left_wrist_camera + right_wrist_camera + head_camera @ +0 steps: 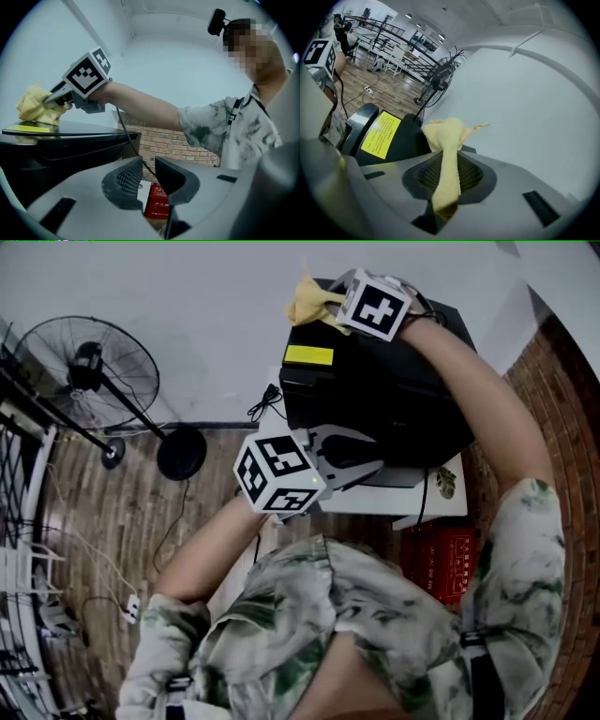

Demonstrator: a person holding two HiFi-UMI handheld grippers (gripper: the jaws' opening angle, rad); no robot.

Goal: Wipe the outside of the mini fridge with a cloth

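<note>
Mini fridge (375,390): black, boxy, on white stand (375,500) by wall. Judged heavy and rigid, smooth top probably slick.

Yellow cloth (449,138): soft, light, limp. Bunched on fridge top at far corner, near yellow label (380,133).

Right gripper (447,176): clamped on cloth's gathered middle, loose wad ahead of tips. Sensible hold, wad left free for wiping.

Left gripper (148,176): 2 jaws narrowly apart, nothing between, low beside fridge.

Glossy fridge (380,395), soft matt cloth (446,140)

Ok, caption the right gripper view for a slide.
Right gripper clamps a yellow cloth at the black mini fridge's top.
</note>
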